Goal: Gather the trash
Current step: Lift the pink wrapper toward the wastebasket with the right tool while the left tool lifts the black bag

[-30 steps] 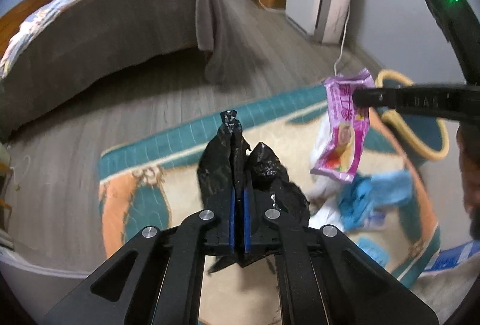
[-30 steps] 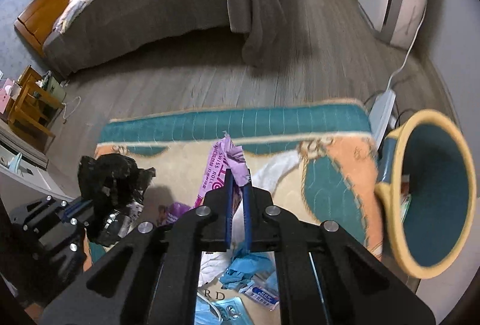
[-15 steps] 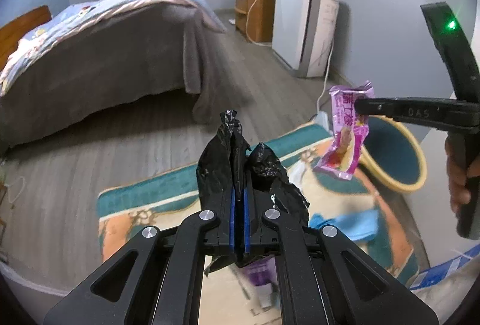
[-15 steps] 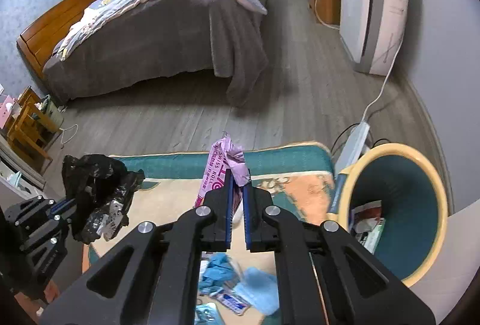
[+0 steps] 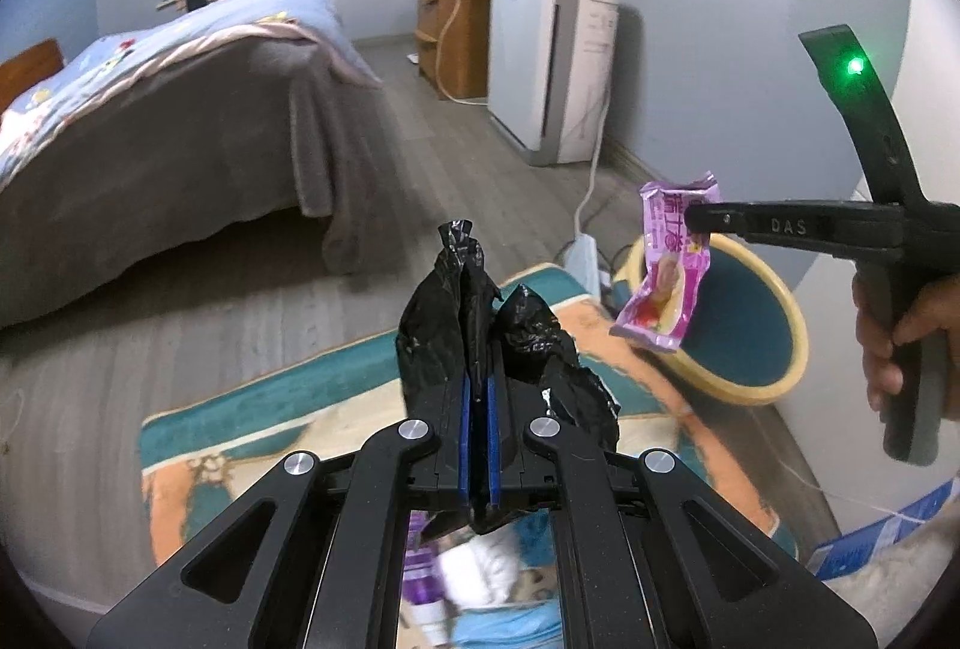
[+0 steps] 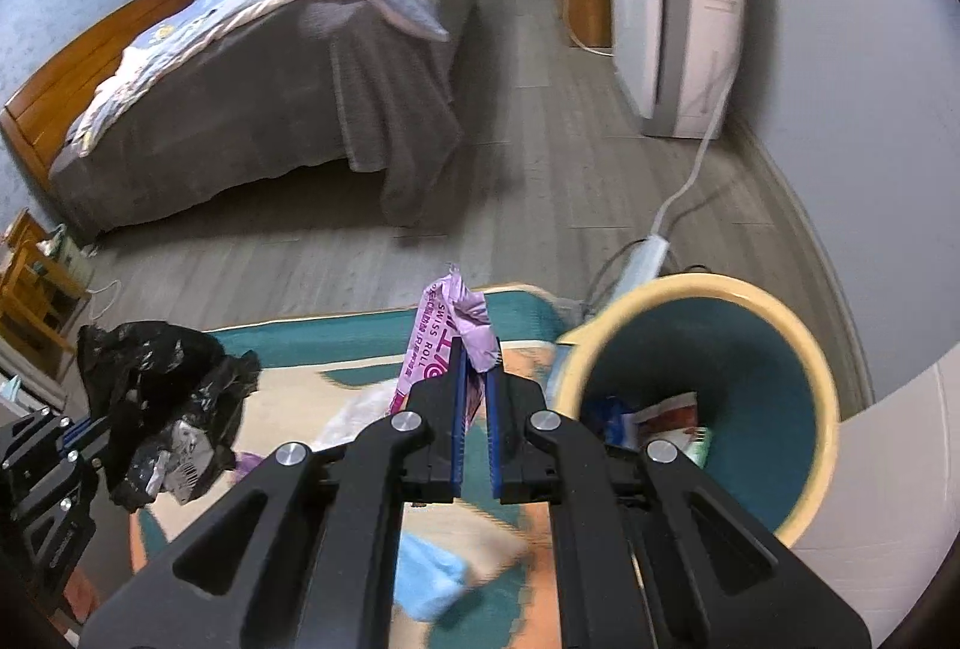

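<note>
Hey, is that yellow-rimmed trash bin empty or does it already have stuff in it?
Not empty. The right wrist view looks down into the bin and shows a few wrappers lying at the bottom.

grey wood floor [image 6: 540, 205] carries a teal-orange rug [image 6: 288, 397], strewn with wrappers [image 5: 480, 571].

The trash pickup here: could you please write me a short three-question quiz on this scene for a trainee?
1. True or false: the left gripper is shut on a black plastic bag.
2. What does the right gripper hold? A) blue glove B) purple snack wrapper C) white tissue
3. Fill in: the bin with the yellow rim already holds some ____.

Key: 1 true; 2 B; 3 trash (wrappers lie at its bottom).
</note>
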Tool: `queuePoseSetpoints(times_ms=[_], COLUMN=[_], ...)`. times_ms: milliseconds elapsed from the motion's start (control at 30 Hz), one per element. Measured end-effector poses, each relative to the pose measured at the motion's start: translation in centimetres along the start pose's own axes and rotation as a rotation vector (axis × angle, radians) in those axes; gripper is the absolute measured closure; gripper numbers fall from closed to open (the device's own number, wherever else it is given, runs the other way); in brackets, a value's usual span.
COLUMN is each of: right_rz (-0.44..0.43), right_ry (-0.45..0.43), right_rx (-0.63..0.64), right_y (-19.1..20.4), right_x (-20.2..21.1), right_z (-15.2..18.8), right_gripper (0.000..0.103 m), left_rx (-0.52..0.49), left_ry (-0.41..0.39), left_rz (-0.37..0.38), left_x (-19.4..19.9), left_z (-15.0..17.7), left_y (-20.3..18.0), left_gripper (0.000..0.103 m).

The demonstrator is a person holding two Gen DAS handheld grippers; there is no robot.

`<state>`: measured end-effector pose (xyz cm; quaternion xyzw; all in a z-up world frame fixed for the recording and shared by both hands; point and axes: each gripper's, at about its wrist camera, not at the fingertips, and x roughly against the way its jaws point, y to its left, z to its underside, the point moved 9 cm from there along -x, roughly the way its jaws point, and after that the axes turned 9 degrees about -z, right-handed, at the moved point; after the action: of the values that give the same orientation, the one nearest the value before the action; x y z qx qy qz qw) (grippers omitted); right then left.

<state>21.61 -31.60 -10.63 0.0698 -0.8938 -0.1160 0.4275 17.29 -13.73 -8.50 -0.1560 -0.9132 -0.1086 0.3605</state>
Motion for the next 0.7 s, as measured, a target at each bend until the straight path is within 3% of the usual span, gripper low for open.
queuePoseSetpoints(times_ms=[300,700], right_rz=[0.065,0.139], right_ry=[-0.019,-0.032], right_rx=[-0.059,-0.101], right_y=[-5.3,-8.9], right_x=[1.6,2.4], right_z=[0.6,1.1], right_gripper=[0.098,0.098], left_rx=[-0.054,-0.087], left_ry=[-0.023,-0.01], left_rz=[0.061,0.099], left_x=[0.3,-0.6], left_z=[-0.8,-2.9], left_y=[-5.5,-10.9], left_gripper=[0.098,0.098])
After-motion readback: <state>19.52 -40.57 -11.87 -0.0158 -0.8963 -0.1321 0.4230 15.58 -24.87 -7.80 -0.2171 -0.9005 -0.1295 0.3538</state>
